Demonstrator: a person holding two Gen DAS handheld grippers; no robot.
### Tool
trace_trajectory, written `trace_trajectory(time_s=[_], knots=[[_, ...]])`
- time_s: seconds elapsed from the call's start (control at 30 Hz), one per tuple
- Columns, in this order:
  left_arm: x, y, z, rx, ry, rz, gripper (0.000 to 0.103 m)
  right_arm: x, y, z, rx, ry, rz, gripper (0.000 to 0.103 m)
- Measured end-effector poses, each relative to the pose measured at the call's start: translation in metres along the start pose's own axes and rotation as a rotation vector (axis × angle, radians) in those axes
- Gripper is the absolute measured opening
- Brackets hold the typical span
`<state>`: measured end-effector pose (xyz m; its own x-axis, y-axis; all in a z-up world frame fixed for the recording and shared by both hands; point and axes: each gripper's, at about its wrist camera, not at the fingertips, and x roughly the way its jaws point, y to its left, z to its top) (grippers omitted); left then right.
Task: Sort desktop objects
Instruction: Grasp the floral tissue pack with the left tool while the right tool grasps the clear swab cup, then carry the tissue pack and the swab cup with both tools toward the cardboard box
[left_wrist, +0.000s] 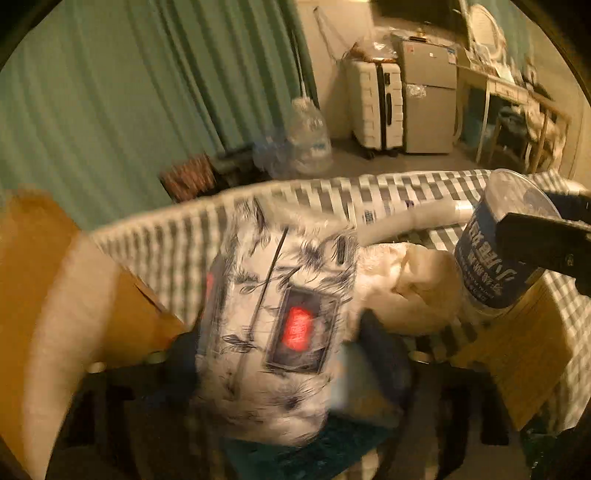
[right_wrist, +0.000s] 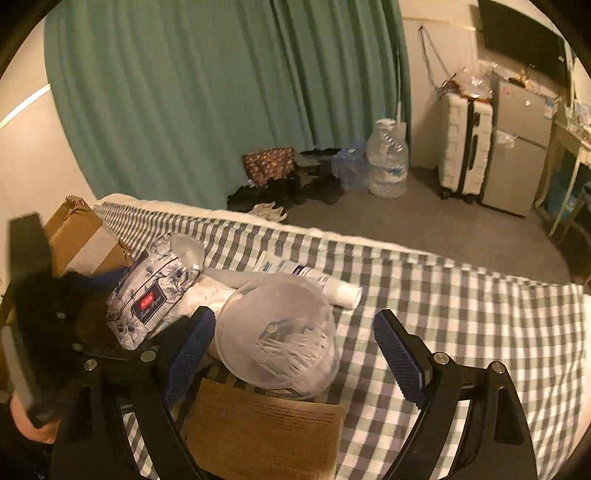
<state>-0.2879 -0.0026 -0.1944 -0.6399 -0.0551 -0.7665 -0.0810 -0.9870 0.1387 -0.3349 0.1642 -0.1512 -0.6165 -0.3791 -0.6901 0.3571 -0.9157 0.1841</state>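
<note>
A floral tissue pack (left_wrist: 280, 295) with a red label fills the middle of the blurred left wrist view. It sits between the fingers of my left gripper (left_wrist: 280, 343), which touch both its sides. In the right wrist view the same tissue pack (right_wrist: 151, 291) lies beside a clear round jar of cotton swabs (right_wrist: 277, 332). My right gripper (right_wrist: 293, 317) straddles that jar with its jaws open. Its left pad (right_wrist: 188, 350) is close to the jar, and its right pad (right_wrist: 399, 358) stands well clear. The jar's blue label (left_wrist: 495, 266) shows in the left wrist view.
A white tube (right_wrist: 321, 282) lies behind the jar on the checked cloth (right_wrist: 461, 314). A cardboard box (right_wrist: 81, 236) stands at the left and a brown paper sheet (right_wrist: 266, 424) lies under the jar. Water bottles (right_wrist: 388, 166), a suitcase (right_wrist: 465, 144) and a small fridge (right_wrist: 517, 147) stand on the floor beyond.
</note>
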Motion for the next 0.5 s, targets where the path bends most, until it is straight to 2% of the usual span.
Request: trace_trajectory(time_s=[0.07,0.1,0.13,0.23,0.5], knots=[[-0.003,0.007,0.002,-0.034,0.002,-0.009,0.056,0.003,0.000,-0.003,-0.006,0.002,-0.003,0.078],[-0.007,0.007,0.003,-0.028,-0.001,0.006,0.052,0.003,0.002,-0.004,-0.009,0.001,0.001,0.069],[-0.010,0.007,0.002,-0.028,-0.007,0.009,0.051,0.002,0.003,-0.004,-0.010,0.000,0.009,0.063],[-0.019,0.005,0.002,-0.021,-0.008,-0.018,0.049,-0.003,0.005,-0.005,-0.016,-0.004,0.004,0.063],[-0.054,0.001,0.009,0.024,-0.074,-0.059,0.044,-0.020,0.007,-0.008,0.000,-0.029,-0.043,0.063]])
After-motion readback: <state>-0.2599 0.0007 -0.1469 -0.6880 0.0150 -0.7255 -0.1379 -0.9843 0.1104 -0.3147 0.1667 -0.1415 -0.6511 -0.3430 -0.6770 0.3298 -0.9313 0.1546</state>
